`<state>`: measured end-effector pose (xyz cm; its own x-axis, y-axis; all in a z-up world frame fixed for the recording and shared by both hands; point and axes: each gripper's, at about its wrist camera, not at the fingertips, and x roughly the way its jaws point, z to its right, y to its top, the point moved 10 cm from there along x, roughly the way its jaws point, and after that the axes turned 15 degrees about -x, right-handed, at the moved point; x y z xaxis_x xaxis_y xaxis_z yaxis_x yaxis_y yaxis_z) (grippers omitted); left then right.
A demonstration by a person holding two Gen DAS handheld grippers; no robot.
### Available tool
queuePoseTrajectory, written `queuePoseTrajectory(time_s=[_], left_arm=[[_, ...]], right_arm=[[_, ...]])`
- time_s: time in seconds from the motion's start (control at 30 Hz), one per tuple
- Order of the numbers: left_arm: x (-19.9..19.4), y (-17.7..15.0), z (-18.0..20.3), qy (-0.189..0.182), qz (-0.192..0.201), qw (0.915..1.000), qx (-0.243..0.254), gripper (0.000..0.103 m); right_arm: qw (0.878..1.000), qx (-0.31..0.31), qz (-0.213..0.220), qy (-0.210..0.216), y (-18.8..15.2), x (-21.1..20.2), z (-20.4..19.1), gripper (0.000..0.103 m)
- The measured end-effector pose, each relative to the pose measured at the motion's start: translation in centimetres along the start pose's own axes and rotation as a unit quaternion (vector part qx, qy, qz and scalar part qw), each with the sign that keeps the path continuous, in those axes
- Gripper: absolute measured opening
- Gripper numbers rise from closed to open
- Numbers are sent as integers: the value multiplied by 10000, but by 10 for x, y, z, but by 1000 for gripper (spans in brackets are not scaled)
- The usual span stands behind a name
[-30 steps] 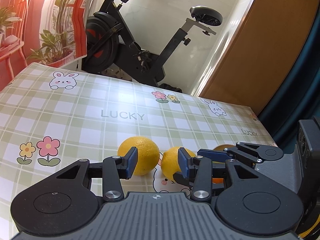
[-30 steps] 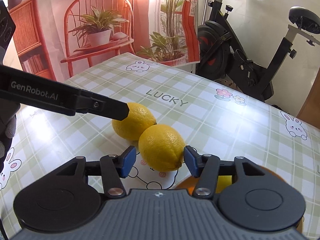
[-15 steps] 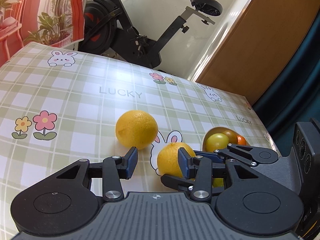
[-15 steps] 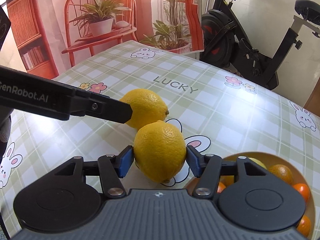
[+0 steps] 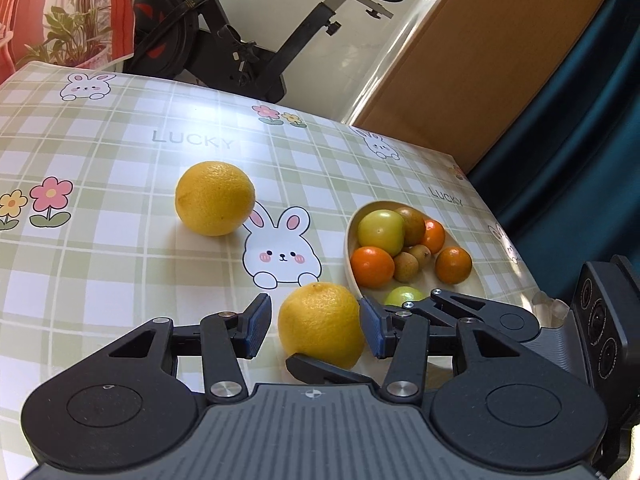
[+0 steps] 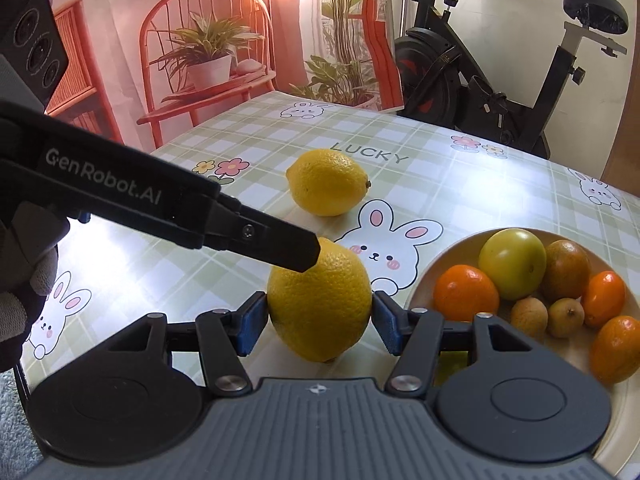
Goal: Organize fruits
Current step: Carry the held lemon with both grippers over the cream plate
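Note:
My right gripper [image 6: 320, 322] is shut on a yellow lemon [image 6: 319, 299] and holds it above the table, just left of the fruit bowl [image 6: 424, 276]. The same lemon [image 5: 320, 324] shows in the left wrist view, between my left gripper's open fingers [image 5: 312, 326], with the right gripper's fingers [image 5: 320, 368] under and beside it. My left gripper is empty; its finger [image 6: 276, 246] reaches in from the left and ends at the lemon's top. A second lemon [image 5: 215, 199] lies on the checked tablecloth farther back, also in the right wrist view [image 6: 327, 182].
The cream bowl [image 5: 349, 248] holds several oranges, a green-yellow fruit, a lime and small brown fruits. An exercise bike [image 6: 500, 92] stands beyond the table's far edge. A plant backdrop [image 6: 208, 52] rises at the far left. The table's right edge [image 5: 508, 240] is near the bowl.
The right gripper closed on the near lemon, lifted it away from the other lemon and drew it back toward the bowl. The left gripper pulled back with it; the bowl came into view.

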<state>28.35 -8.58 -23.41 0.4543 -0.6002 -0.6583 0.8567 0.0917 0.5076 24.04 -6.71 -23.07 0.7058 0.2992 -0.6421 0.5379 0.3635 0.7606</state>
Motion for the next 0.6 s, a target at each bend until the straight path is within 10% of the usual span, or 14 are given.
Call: queuePoseTrajectory(time_s=[0.6], left_arm=[[6,-25,-8,-41,-47,9985,-552,54]], right_arm=[[9968,636,339,353,-18,-24,-6,60]])
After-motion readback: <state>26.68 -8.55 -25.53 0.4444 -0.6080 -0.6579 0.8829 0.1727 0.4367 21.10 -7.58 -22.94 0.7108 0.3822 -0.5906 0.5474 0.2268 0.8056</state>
